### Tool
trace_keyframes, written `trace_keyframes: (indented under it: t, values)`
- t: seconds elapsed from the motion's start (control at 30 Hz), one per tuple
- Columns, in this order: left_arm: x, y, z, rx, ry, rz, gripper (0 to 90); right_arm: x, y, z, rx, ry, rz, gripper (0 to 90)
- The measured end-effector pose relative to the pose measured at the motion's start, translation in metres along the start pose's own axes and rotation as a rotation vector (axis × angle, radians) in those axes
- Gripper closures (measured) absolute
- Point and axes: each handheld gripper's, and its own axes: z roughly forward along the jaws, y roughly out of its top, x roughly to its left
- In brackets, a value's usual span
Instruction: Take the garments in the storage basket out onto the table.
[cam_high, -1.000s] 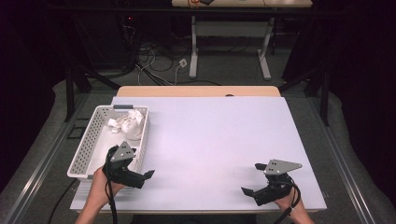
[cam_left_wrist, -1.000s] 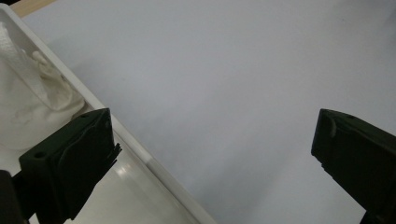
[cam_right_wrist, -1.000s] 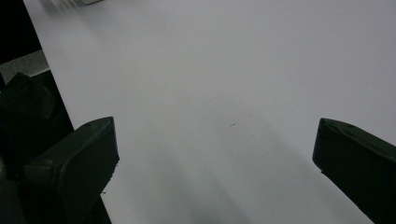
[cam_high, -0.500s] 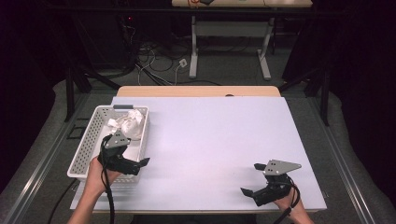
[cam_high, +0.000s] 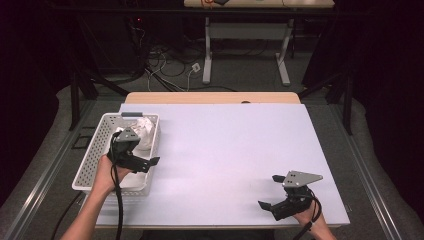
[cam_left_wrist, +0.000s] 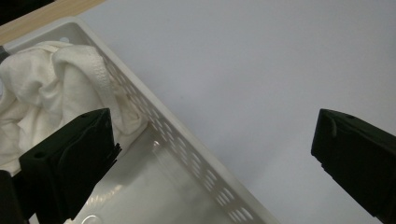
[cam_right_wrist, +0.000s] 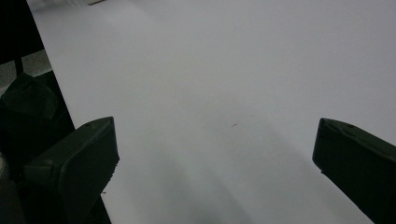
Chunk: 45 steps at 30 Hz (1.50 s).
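White cloth (cam_high: 142, 131) lies bunched at the far end of the basket (cam_high: 90, 167) on the desk (cam_high: 230, 150), and we have carried our left tongs (cam_high: 145, 164), wide open and empty, forward over its rim toward it, while our right tongs (cam_high: 274, 206) rest open and empty.

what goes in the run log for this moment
left gripper: open, over basket rim | cloth: in basket | right gripper: open, over table

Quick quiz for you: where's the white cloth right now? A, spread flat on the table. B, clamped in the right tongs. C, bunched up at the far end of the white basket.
C: the white cloth lies crumpled in the far end of the white basket, just ahead of the open left tongs.
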Motion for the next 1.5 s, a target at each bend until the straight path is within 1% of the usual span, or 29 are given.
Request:
trace_keyframes:
  t: [0.03, 0.1, 0.13, 0.23, 0.27, 0.33, 0.37, 0.4, 0.5, 0.63, 0.67, 0.7, 0.73, 0.8, 0.9, 0.93, 1.0, 1.03, 1.07, 1.1, 1.13, 1.2, 1.23, 1.33, 1.37, 1.4, 1.47, 1.5]
  values:
    - [0.002, 0.002, 0.001, 0.005, -0.006, 0.002, 0.0, 0.0, 0.0, 0.0, 0.001, 0.0, -0.001, 0.0]
    - [0.004, 0.005, 0.003, 0.021, 0.0, 0.008, 0.0, 0.0, 0.0, -0.001, 0.0, 0.001, -0.003, 0.0]
    - [0.006, 0.006, 0.003, 0.029, -0.005, 0.006, 0.1, 0.0, 0.0, -0.001, -0.007, 0.003, -0.004, 0.0]
    - [0.01, 0.009, 0.006, 0.028, -0.002, 0.01, 0.1, 0.0, 0.0, 0.0, -0.004, 0.003, 0.002, 0.0]
    - [0.012, 0.01, 0.006, 0.031, -0.007, 0.01, 0.1, 0.0, 0.0, 0.0, -0.004, 0.003, 0.002, 0.0]
    - [0.015, 0.011, 0.007, 0.031, -0.008, 0.006, 0.0, -0.001, 0.0, 0.0, 0.0, 0.005, -0.003, 0.0]
    - [0.017, 0.011, 0.009, 0.026, -0.01, 0.001, 0.0, -0.001, 0.0, 0.001, -0.008, 0.001, -0.001, 0.0]
    - [0.019, 0.012, 0.01, 0.039, -0.012, 0.005, 0.0, -0.001, 0.0, 0.0, -0.007, 0.002, 0.001, 0.0]
    - [0.023, 0.014, 0.013, 0.052, -0.016, 0.008, 0.1, -0.002, -0.001, 0.0, -0.011, -0.004, 0.003, 0.0]
    - [0.03, 0.018, 0.015, 0.052, -0.022, -0.003, 0.1, -0.001, 0.0, 0.0, -0.008, -0.002, 0.003, 0.0]
    - [0.031, 0.019, 0.015, 0.046, -0.018, -0.001, 0.1, -0.001, 0.0, 0.0, -0.004, 0.002, 0.002, 0.0]
    - [0.033, 0.02, 0.015, 0.05, -0.019, 0.003, 0.1, -0.001, 0.0, 0.0, -0.004, 0.005, 0.007, 0.0]
    - [0.035, 0.022, 0.015, 0.048, -0.016, 0.006, 0.1, -0.001, 0.0, 0.0, -0.01, 0.004, -0.001, 0.0]
    - [0.039, 0.024, 0.016, 0.042, -0.016, 0.002, 0.0, -0.001, 0.0, 0.0, -0.014, 0.001, 0.003, 0.0]
    - [0.045, 0.026, 0.017, 0.029, -0.001, -0.003, 0.0, -0.001, 0.0, 0.0, -0.007, 0.003, 0.001, 0.0]
    - [0.048, 0.027, 0.017, 0.025, 0.006, -0.003, 0.0, -0.002, 0.0, 0.001, -0.013, 0.004, -0.003, 0.0]
    - [0.051, 0.026, 0.018, 0.009, 0.039, 0.007, 0.0, -0.001, 0.0, 0.001, -0.015, 0.003, -0.001, 0.0]
    - [0.053, 0.026, 0.019, 0.007, 0.047, 0.007, 0.0, -0.001, 0.0, 0.001, -0.015, 0.003, -0.001, 0.0]
    - [0.056, 0.026, 0.02, 0.001, 0.046, -0.004, 0.0, -0.002, 0.0, 0.0, -0.012, 0.007, -0.003, 0.0]
    - [0.06, 0.026, 0.021, 0.002, 0.04, -0.016, 0.0, -0.001, 0.0, 0.0, -0.01, 0.006, 0.001, 0.0]
    - [0.063, 0.026, 0.023, 0.003, 0.042, -0.023, 0.0, -0.002, -0.001, 0.001, -0.011, 0.001, 0.002, 0.0]
    - [0.069, 0.025, 0.026, 0.014, 0.046, -0.039, 0.0, -0.003, -0.001, 0.001, -0.006, 0.005, 0.004, 0.0]
    - [0.072, 0.024, 0.028, 0.015, 0.039, -0.05, 0.0, -0.003, -0.001, 0.001, -0.009, 0.003, 0.004, 0.0]
    - [0.08, 0.023, 0.032, 0.013, 0.048, -0.081, 0.0, -0.003, -0.001, 0.001, -0.002, 0.002, 0.008, 0.0]
    - [0.083, 0.023, 0.033, 0.02, 0.055, -0.082, 0.0, -0.003, -0.001, 0.001, -0.007, 0.003, 0.009, 0.0]
    - [0.085, 0.023, 0.034, 0.027, 0.06, -0.099, 0.0, -0.003, -0.002, 0.001, -0.016, 0.005, 0.011, 0.0]
    - [0.089, 0.022, 0.036, 0.029, 0.063, -0.112, 0.0, -0.002, -0.002, 0.001, -0.017, -0.004, 0.017, 0.0]
    - [0.091, 0.021, 0.037, 0.04, 0.065, -0.116, 0.0, -0.003, -0.002, 0.001, -0.008, 0.007, 0.017, 0.0]
